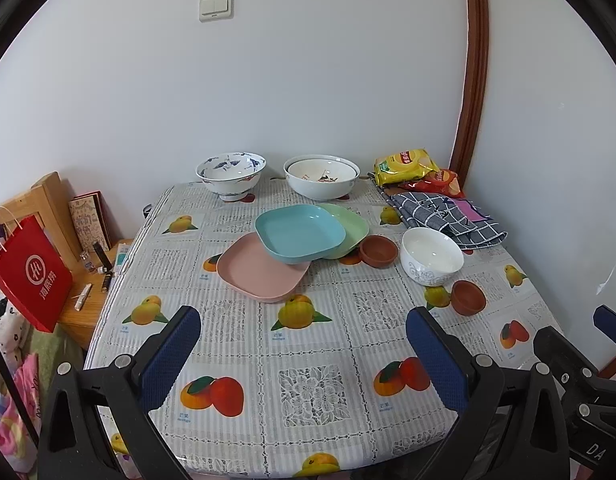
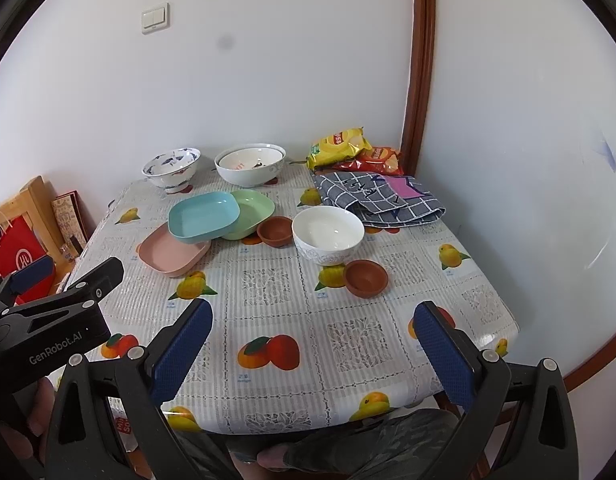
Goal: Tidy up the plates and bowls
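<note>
Three square plates overlap mid-table: pink in front, blue on top, green behind. A white bowl stands to their right, between two small brown bowls. At the wall stand a blue-patterned bowl and two nested white bowls. My left gripper and right gripper hover open over the table's near edge, nothing between the fingers.
Fruit-print tablecloth covers the table. Snack bags and a checked cloth lie at the back right. A red paper bag and wooden side table stand left. Walls close the back and right.
</note>
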Demonstrator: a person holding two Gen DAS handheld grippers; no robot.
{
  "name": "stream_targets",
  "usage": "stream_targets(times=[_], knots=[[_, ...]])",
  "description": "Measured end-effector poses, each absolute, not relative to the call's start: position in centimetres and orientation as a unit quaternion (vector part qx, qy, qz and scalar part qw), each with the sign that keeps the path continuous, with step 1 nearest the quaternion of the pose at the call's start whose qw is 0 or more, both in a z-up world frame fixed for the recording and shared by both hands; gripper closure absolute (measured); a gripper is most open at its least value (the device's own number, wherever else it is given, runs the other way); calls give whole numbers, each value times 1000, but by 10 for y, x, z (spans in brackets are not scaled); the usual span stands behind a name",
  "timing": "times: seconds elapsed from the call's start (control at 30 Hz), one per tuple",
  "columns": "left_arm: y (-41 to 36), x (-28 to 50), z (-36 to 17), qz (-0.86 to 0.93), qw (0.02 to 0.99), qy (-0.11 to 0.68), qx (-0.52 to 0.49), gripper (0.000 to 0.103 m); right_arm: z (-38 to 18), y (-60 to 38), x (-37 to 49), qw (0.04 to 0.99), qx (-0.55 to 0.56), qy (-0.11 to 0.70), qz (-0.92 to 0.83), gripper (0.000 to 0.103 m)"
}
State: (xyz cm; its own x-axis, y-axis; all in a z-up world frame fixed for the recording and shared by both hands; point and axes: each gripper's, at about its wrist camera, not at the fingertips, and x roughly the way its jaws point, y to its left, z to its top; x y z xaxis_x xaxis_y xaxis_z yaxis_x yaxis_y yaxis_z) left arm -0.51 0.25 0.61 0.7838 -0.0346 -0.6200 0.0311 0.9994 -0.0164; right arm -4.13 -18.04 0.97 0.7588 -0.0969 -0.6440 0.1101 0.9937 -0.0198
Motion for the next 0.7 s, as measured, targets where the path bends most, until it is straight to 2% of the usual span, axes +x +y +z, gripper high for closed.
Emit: stream_targets(times=[0.7], knots=[[1, -7, 13, -15, 946, 324, 3, 0, 13, -181, -48, 941, 10, 334, -57, 3]])
